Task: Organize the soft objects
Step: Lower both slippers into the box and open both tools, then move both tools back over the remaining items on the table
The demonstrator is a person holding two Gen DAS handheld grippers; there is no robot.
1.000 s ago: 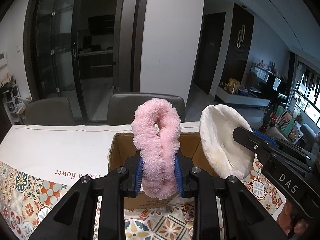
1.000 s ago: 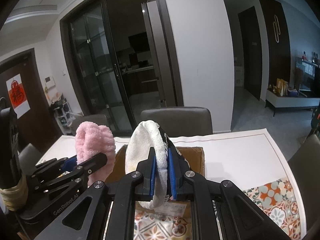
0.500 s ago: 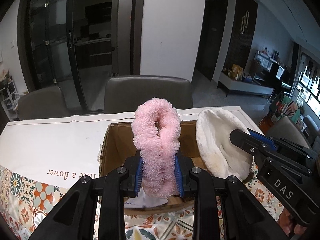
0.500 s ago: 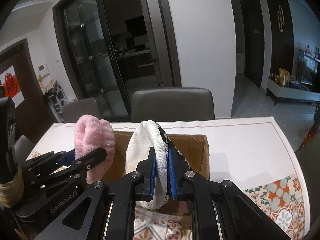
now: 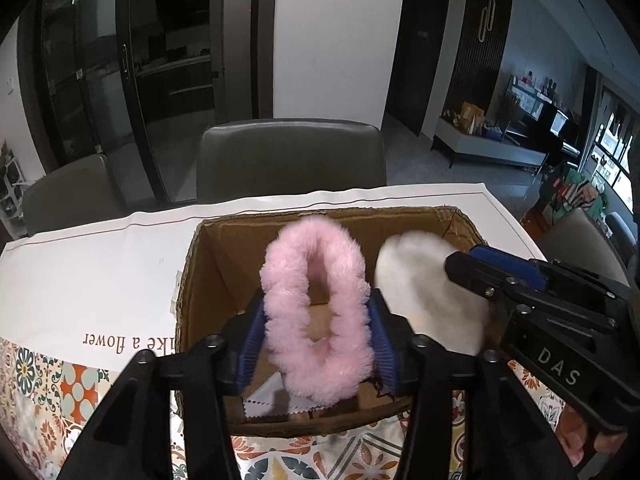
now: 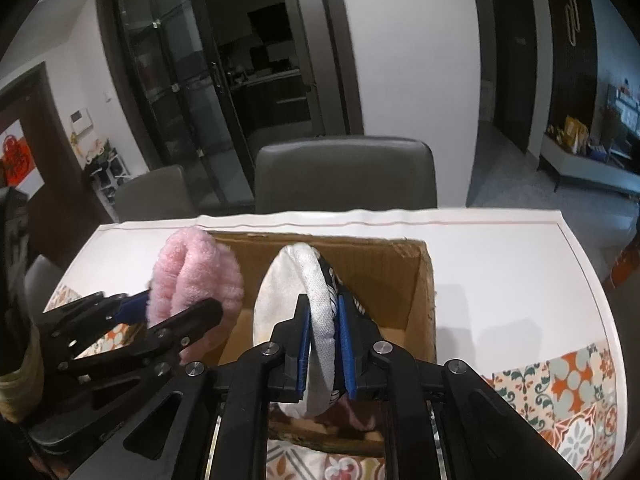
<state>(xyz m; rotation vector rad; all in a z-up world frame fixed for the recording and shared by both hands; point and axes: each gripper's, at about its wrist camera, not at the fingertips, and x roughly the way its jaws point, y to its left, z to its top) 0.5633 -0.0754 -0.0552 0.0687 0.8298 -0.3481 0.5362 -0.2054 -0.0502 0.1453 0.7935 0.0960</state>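
Observation:
A pink fluffy ring (image 5: 316,320) stands upright between the blue pads of my left gripper (image 5: 316,334), over the open cardboard box (image 5: 224,272). The jaws are opening and the fluff still touches both pads. A white soft piece with a dark patterned side (image 6: 288,292) stands on edge between the pads of my right gripper (image 6: 324,332), also over the box (image 6: 400,280). Those jaws are opening too, with the pads still against the fabric. The left wrist view has the white piece (image 5: 416,288) and right gripper (image 5: 480,264) at its right. In the right wrist view the pink ring (image 6: 192,276) and left gripper (image 6: 172,308) are at the left.
The box sits on a table with a patterned cloth (image 5: 52,392) and a white sheet (image 5: 100,264) bearing printed words. A white scrap (image 5: 264,400) lies on the box floor. Grey chairs (image 5: 292,156) stand behind the table, with glass doors beyond.
Both grippers have come down and forward over the box. The left jaws have widened and the pink ring has spread out. The right jaws have parted slightly around the white piece.

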